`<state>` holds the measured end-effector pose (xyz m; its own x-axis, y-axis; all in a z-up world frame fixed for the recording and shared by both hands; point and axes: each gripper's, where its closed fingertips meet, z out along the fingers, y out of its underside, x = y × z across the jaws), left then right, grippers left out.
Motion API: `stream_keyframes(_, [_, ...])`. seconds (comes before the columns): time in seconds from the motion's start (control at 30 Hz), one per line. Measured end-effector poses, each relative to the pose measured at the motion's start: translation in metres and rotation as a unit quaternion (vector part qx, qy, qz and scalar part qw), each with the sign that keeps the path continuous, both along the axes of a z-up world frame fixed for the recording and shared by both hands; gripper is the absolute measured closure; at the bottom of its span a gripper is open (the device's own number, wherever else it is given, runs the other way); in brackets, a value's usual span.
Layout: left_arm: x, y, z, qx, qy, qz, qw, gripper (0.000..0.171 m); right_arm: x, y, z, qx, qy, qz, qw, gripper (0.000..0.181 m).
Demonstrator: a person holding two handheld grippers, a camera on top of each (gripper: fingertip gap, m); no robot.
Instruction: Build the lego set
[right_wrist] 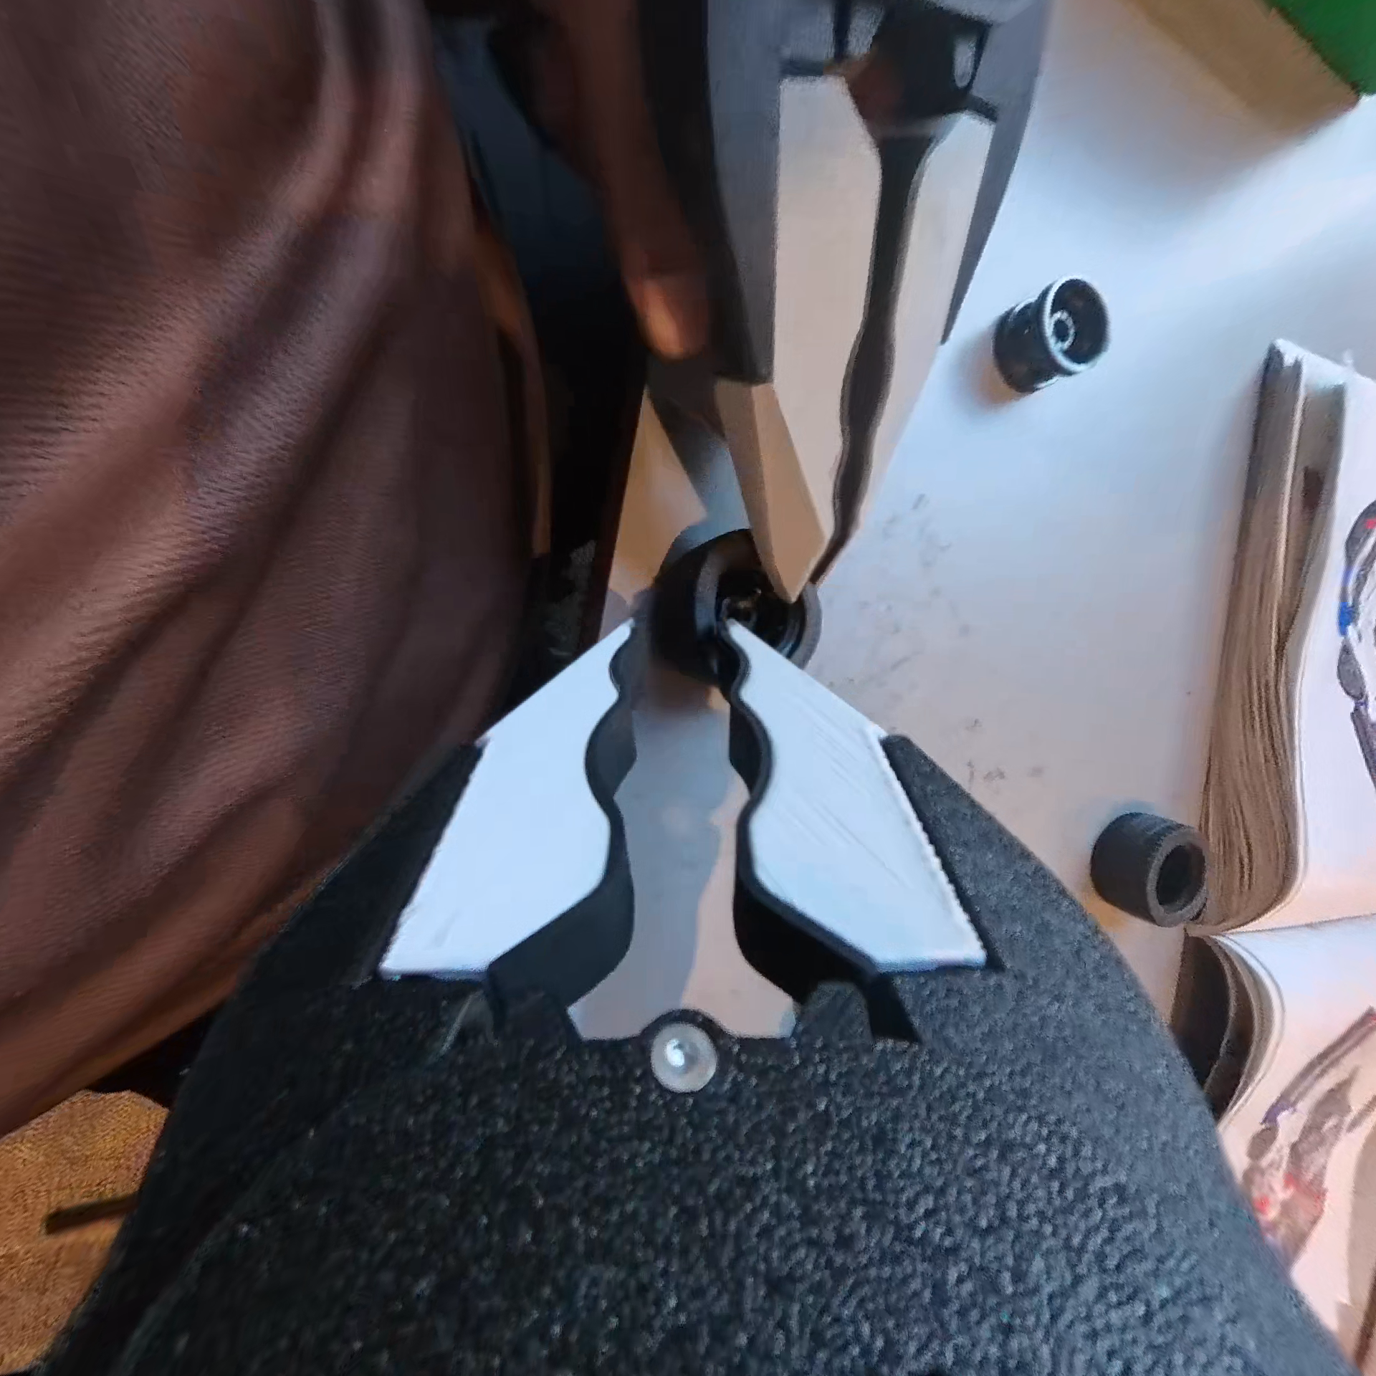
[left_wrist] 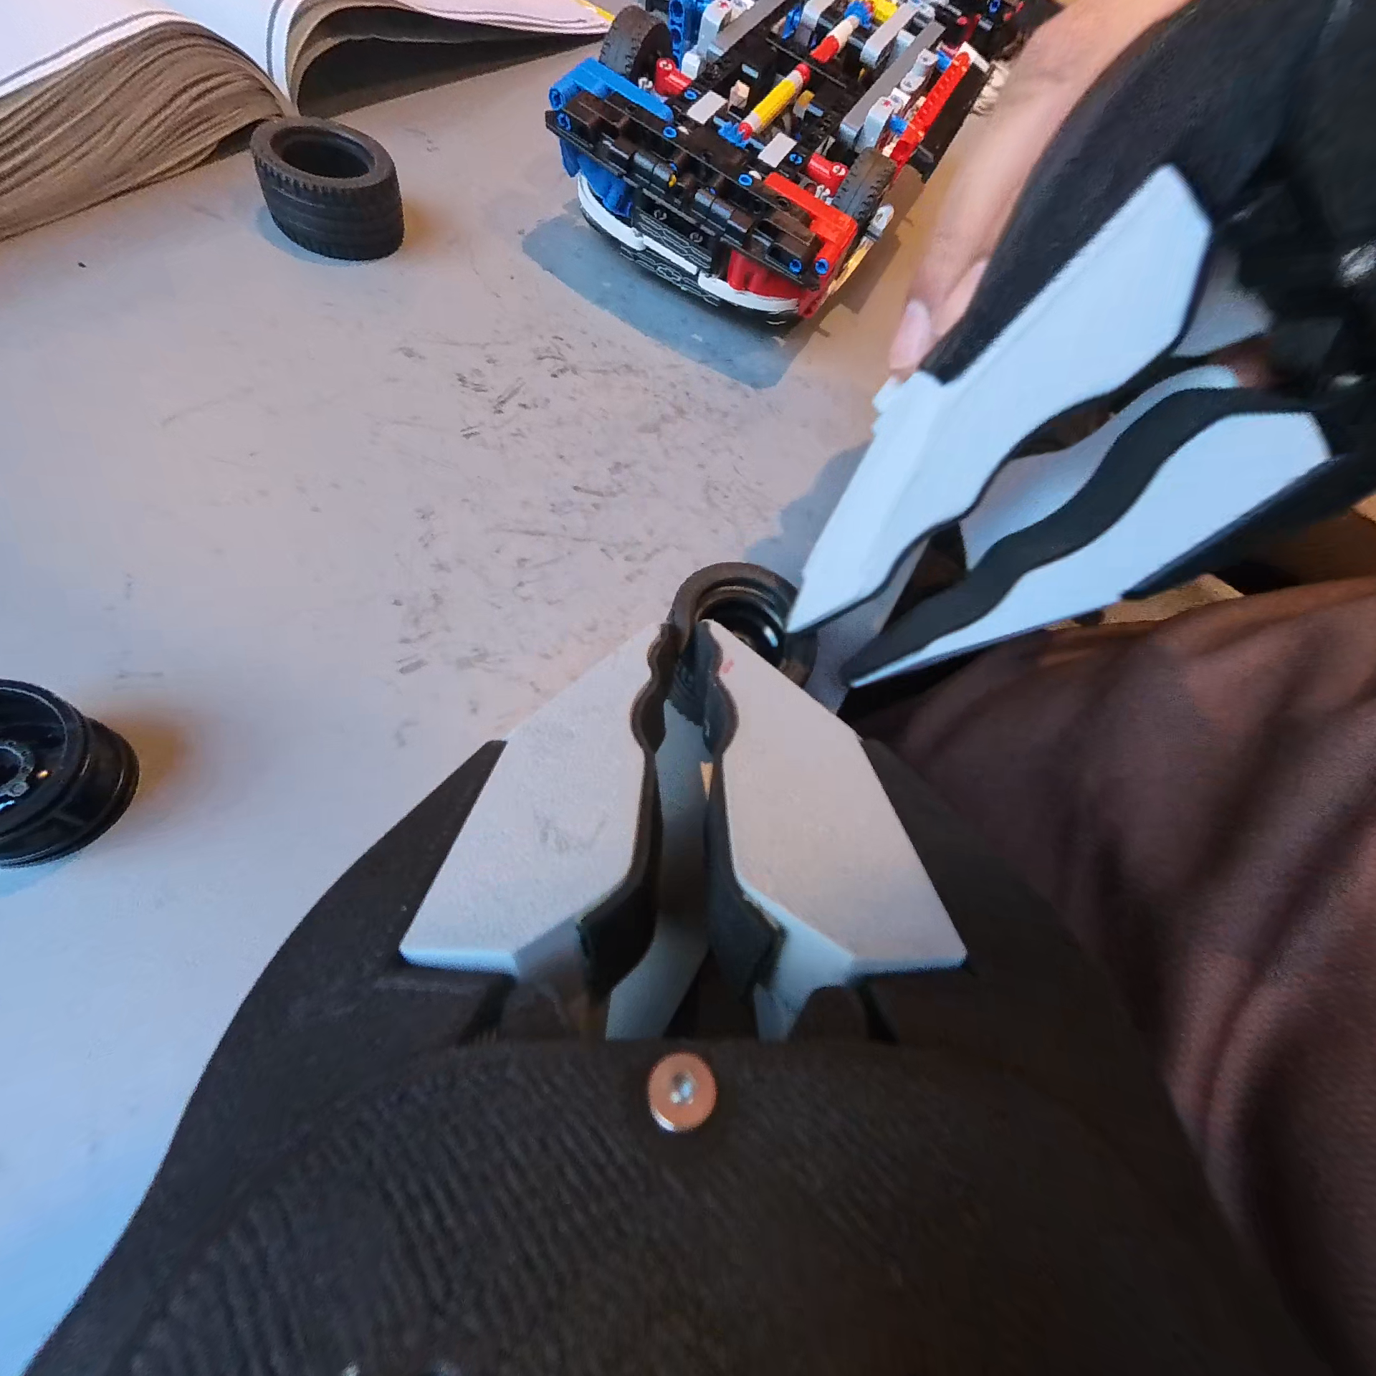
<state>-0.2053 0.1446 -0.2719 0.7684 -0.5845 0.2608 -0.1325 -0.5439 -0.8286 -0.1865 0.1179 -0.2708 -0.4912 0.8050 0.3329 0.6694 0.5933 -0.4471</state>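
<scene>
Item: wheel assembly, in progress. Left gripper (left_wrist: pixel 689 655) has its jaws pinched together on the wall of a black rubber tyre (left_wrist: pixel 733 596), which sits right at its tips, low over the grey table (left_wrist: pixel 372 484). Right gripper (right_wrist: pixel 681 633) meets it from the opposite side, jaws likewise clamped on the rim of the same tyre (right_wrist: pixel 696 596); each gripper's tips lie just beside the other's. A dark hub shows inside the tyre, though whether it is fully seated I cannot tell. Step judged: fitting tyre over wheel hub. Next move likely calls for opposing pull and a firm hold, since soft rubber may slip from narrow tips. Ahead of the left jaws, well apart: partly built car (left_wrist: pixel 744 149), black frame with blue, red, white and yellow parts, no tyre visible on the near corner. Left of those jaws: loose tyre (left_wrist: pixel 327 186), loose hub (left_wrist: pixel 52 774), open instruction book (left_wrist: pixel 112 97).
</scene>
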Motion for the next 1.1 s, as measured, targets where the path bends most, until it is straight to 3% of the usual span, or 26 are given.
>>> stream_keyframes(0.07, [0.001,0.0,0.0,0.003,0.002,0.001,1.0,0.169,-0.001,0.004,-0.003,0.015,0.002,-0.007,1.0,0.175])
stream_keyframes(0.4, [0.001,0.001,0.0,0.012,0.009,0.004,1.0,0.169,-0.004,0.001,-0.003,0.123,-0.001,0.074,0.99,0.179])
stream_keyframes(0.6, [0.003,0.001,0.001,0.02,0.015,0.001,1.0,0.169,0.0,-0.005,-0.009,0.139,-0.039,0.117,0.983,0.181])
stream_keyframes(0.77, [0.001,0.0,0.0,0.018,0.013,0.007,1.0,0.169,-0.002,-0.003,-0.01,0.045,-0.039,0.063,0.996,0.181])
stream_keyframes(0.87, [-0.002,-0.002,0.001,0.013,0.005,0.01,1.0,0.169,0.0,-0.002,-0.009,-0.047,-0.05,-0.006,0.998,0.181])
stream_keyframes(0.93, [-0.005,-0.002,0.001,0.013,0.001,0.016,1.0,0.169,0.001,0.004,-0.007,-0.041,-0.047,-0.043,0.997,0.18])
stream_keyframes(1.03, [-0.003,0.0,0.001,0.027,0.021,0.017,0.999,0.168,-0.016,-0.008,0.0,0.039,0.022,-0.008,0.999,0.179])
stream_keyframes(1.1, [-0.005,0.002,0.001,0.027,0.021,0.019,0.999,0.169,-0.02,-0.007,-0.003,0.031,0.041,-0.025,0.998,0.179])
